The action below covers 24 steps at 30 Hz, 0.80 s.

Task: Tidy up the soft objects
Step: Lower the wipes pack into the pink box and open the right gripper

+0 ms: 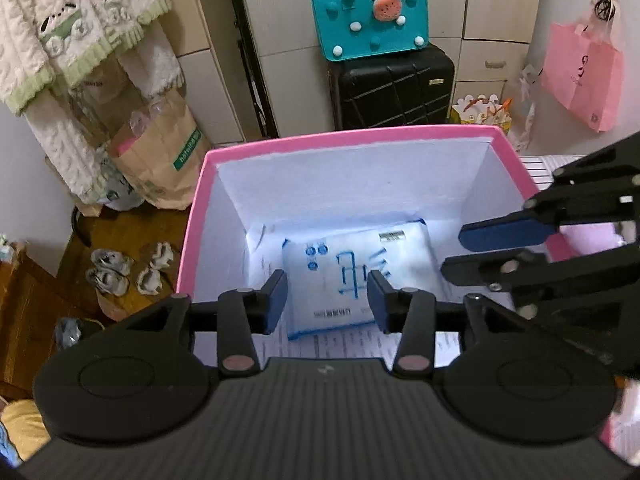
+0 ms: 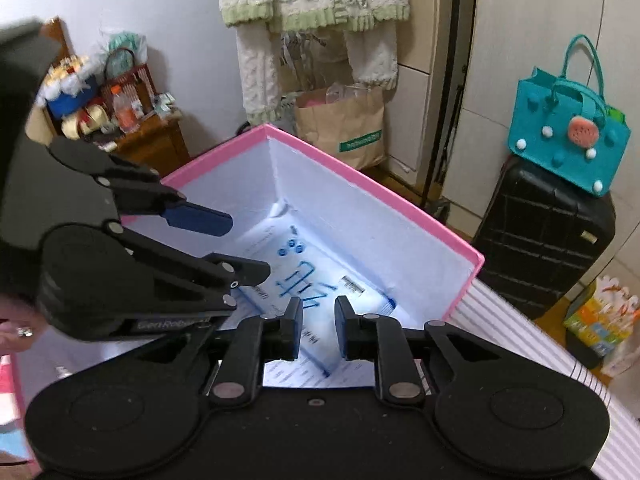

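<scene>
A pink-rimmed box [image 1: 348,136] with white inner walls stands open below both grippers. A soft white pack with blue print [image 1: 352,276] lies flat on its floor, on printed paper. My left gripper [image 1: 328,300] hangs over the near wall, open, with the pack seen through the gap well below its pads. My right gripper [image 1: 472,252] reaches in from the right with a narrow gap and nothing in it. In the right wrist view the box [image 2: 360,176] holds the pack [image 2: 320,292] beneath my slightly open right gripper [image 2: 318,328], and my left gripper [image 2: 240,246] enters from the left.
A teal felt bag [image 1: 370,16] sits on a black suitcase [image 1: 394,88] behind the box. A brown paper bag [image 1: 164,152] and a hanging cream fleece garment [image 1: 60,32] are at the left, with slippers [image 1: 128,268] on the wood floor. A striped surface [image 2: 520,340] lies under the box.
</scene>
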Each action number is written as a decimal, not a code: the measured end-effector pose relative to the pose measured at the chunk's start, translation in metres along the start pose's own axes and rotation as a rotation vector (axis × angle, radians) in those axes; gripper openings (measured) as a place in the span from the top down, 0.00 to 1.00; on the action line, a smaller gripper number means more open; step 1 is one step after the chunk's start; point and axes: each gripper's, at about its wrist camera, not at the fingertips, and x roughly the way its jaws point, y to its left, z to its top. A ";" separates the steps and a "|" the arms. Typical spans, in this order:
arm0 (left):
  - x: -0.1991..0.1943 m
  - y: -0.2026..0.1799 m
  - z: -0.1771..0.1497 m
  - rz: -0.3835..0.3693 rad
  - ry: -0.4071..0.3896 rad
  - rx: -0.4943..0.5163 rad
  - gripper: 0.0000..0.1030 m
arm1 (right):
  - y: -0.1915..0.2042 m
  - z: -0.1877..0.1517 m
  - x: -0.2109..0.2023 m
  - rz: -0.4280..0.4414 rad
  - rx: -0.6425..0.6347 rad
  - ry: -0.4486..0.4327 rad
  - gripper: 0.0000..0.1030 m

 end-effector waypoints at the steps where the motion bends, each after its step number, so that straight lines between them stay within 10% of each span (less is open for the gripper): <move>1: -0.005 0.002 -0.001 -0.010 0.004 -0.005 0.55 | 0.000 -0.002 -0.007 0.010 0.012 -0.008 0.78; 24: -0.215 -0.036 -0.073 0.028 -0.183 0.199 0.25 | 0.049 -0.069 -0.189 0.143 0.095 -0.102 0.61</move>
